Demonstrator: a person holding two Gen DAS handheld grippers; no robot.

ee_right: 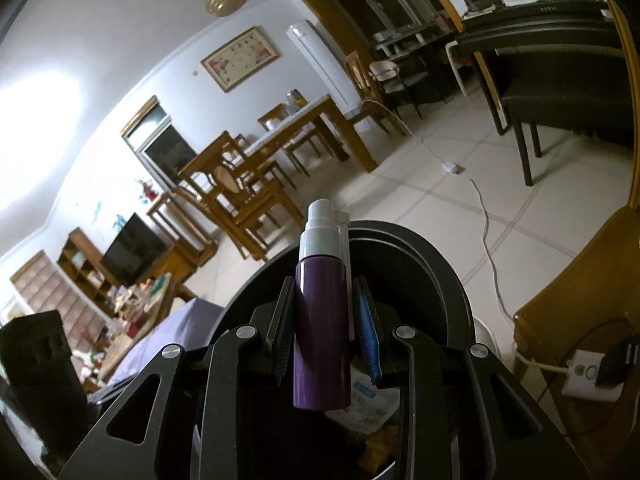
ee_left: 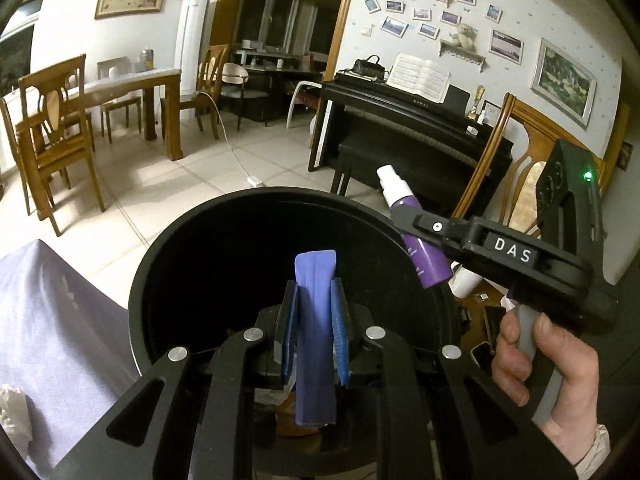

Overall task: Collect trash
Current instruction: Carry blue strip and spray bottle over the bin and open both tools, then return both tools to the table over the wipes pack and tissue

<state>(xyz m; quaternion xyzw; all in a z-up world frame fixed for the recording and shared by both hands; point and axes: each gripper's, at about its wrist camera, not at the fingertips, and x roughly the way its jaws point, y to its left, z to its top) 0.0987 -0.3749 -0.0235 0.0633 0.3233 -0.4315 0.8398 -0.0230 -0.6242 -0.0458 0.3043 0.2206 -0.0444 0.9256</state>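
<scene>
At lower centre, the left gripper (ee_left: 315,332) is pinching a blue wrapper (ee_left: 315,344) and the right gripper (ee_right: 325,328) is clamping a purple spray bottle (ee_right: 322,332) over the black bin (ee_left: 224,240).

A pale tiled floor (ee_left: 168,184) is carrying the black trash bin (ee_left: 224,216) sitting directly beneath the claws, a white cable (ee_left: 234,148) trailing beyond it.

"DAS" stands on the right gripper (ee_left: 404,236); "KAWAI" on the piano (ee_left: 416,128)

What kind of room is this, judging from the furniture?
Most likely the living and dining room of a home: a wooden dining table with chairs, a black piano with open sheet music, and a television on a wooden unit.
</scene>
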